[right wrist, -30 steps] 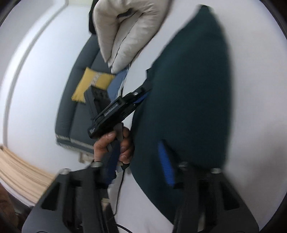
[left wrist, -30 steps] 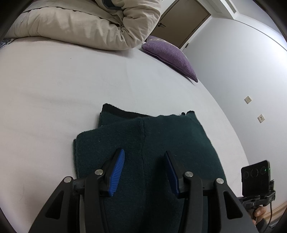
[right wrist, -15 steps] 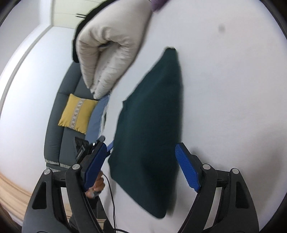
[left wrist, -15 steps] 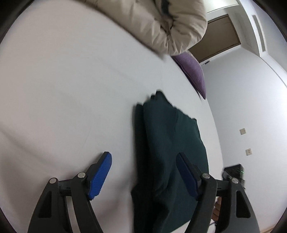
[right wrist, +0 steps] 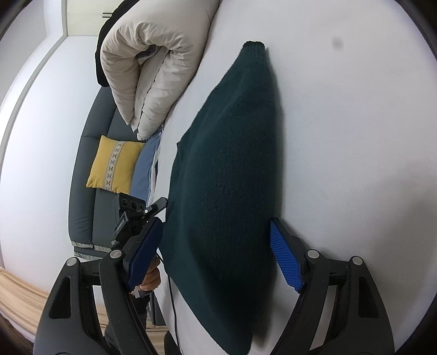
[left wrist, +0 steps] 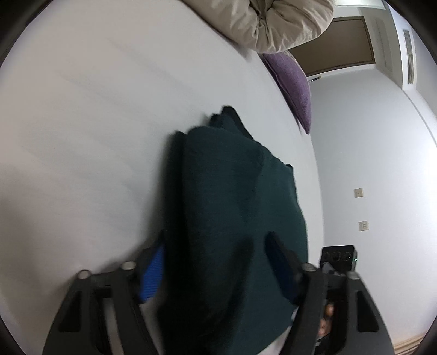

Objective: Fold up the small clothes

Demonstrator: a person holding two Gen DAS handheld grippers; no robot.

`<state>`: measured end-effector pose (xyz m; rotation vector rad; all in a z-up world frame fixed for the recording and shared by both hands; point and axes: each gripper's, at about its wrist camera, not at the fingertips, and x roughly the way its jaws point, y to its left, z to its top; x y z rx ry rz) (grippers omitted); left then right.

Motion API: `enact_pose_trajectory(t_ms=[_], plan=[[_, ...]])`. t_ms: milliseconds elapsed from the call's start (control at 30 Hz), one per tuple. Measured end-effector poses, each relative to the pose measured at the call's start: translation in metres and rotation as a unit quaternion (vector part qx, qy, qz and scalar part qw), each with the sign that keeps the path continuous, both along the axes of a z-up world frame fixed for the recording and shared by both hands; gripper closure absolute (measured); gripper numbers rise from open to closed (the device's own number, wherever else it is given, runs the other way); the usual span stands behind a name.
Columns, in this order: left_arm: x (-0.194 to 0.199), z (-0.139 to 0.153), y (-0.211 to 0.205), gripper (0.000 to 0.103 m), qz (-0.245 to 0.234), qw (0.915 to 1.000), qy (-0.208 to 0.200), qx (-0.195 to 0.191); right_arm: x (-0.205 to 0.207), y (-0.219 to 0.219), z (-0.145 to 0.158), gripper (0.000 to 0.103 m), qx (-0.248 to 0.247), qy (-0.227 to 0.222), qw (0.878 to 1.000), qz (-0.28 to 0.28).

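Left wrist view looks along the left tool [left wrist: 215, 262], whose blue-padded fingers [left wrist: 151, 275] stand wide apart over the near end of a dark green knit garment [left wrist: 235, 207]; the fabric lies loose between them, and the blur keeps me from telling whether either pad touches it. That garment lies folded on the white bed [left wrist: 90, 131], running from the near edge toward the far right. At the far edge sits a bunched beige duvet [left wrist: 275, 24], with a purple cushion [left wrist: 293, 84] just right of it, a brown door [left wrist: 341, 43] behind, and the other handset [left wrist: 338, 255] at the near right. Right wrist view shows, from the left, a grey sofa [right wrist: 90, 163] carrying a yellow cushion [right wrist: 114, 163], then the left tool [right wrist: 136, 207] held in a hand [right wrist: 148, 281] at the bed's edge, the beige duvet [right wrist: 153, 65] above it, and the green garment [right wrist: 229, 169] stretched lengthwise across the bed [right wrist: 355, 136]. Here the right tool [right wrist: 215, 259] is spread open too, its fingers [right wrist: 285, 256] flanking the garment's near end without closing on it.
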<state>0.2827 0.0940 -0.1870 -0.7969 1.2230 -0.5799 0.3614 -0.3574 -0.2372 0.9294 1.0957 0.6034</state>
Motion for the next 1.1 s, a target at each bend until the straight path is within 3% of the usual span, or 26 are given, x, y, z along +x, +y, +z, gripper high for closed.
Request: enact_pose_trajectory(t_ms=[33,100,200,433,600,767,900,1100], plan=[[0.001,-0.002,0.002,0.042,0.0,1.0,0.002,-0.002,0.001,0.004,0.001,0.025,-0.008,-0.004,1.0,0.004],[0.005,-0.007,-0.001,0.06,0.004,0.9999,0.012,-0.002,0.005,0.007,0.0,0.027,-0.022,0.004,1.0,0.007],[0.007,-0.009,-0.005,0.072,0.002,0.9999,0.013,-0.003,0.013,0.009,-0.008,0.044,-0.044,0.026,0.999,0.005],[-0.004,0.016,-0.008,0.079,0.006,0.9992,-0.014,0.036,0.008,0.017,0.006,0.06,-0.089,0.009,0.996,-0.005],[-0.039,0.069,-0.025,0.079,-0.016,0.9963,-0.066,0.052,-0.014,0.022,0.043,0.064,-0.108,-0.025,0.994,-0.003],[-0.096,0.109,-0.03,0.079,-0.026,0.995,-0.09,0.035,-0.062,0.018,0.087,0.064,-0.101,-0.056,0.993,0.005],[-0.147,0.127,-0.037,0.079,-0.043,0.9929,-0.105,0.035,-0.124,0.013,0.112,0.064,-0.099,-0.075,0.992,0.008],[-0.223,0.118,-0.054,0.079,-0.075,0.9906,-0.106,0.044,-0.217,-0.004,0.108,0.064,-0.084,-0.072,0.994,-0.003]])
